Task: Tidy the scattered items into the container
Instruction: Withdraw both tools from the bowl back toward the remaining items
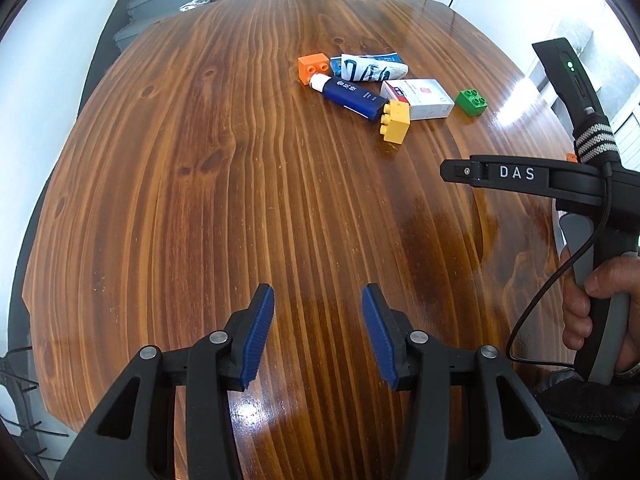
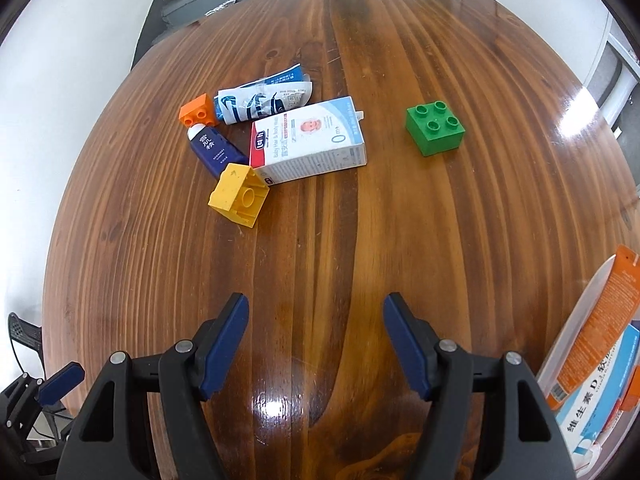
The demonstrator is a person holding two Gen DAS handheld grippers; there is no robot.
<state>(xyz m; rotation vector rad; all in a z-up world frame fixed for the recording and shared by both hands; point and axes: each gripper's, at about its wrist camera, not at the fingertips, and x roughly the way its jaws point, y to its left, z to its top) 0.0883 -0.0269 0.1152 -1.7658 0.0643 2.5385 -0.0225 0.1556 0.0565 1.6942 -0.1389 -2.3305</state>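
Hovering over the wooden table, both grippers stand spread with nothing between their pads: the right gripper wider, the left gripper less so.

Taking the white carton as landmark, everything still to be tidied lies ahead of both tools, none of it within reach of the pads. The carton lies flat, its long axis running roughly across the right view with a slight upward slant to the right. Against its near-left corner sits the yellow brick, tipped so its hollow underside faces the right camera. Left of the carton the blue tube lies with its white cap pointing away; beyond the carton lies the crumpled white tube, and the orange brick sits left of both tubes. The green brick stands studs-up, well apart to the carton's right.

The right gripper looks the nearer to the pile; in the left view the same items appear farther and off to the right, so I judge the right hand better placed for the next pick.

The container is cut off at the right view's lower right edge; it shows boxes inside, but its full shape cannot be made out. The blue tube's far end is hidden behind the yellow brick.
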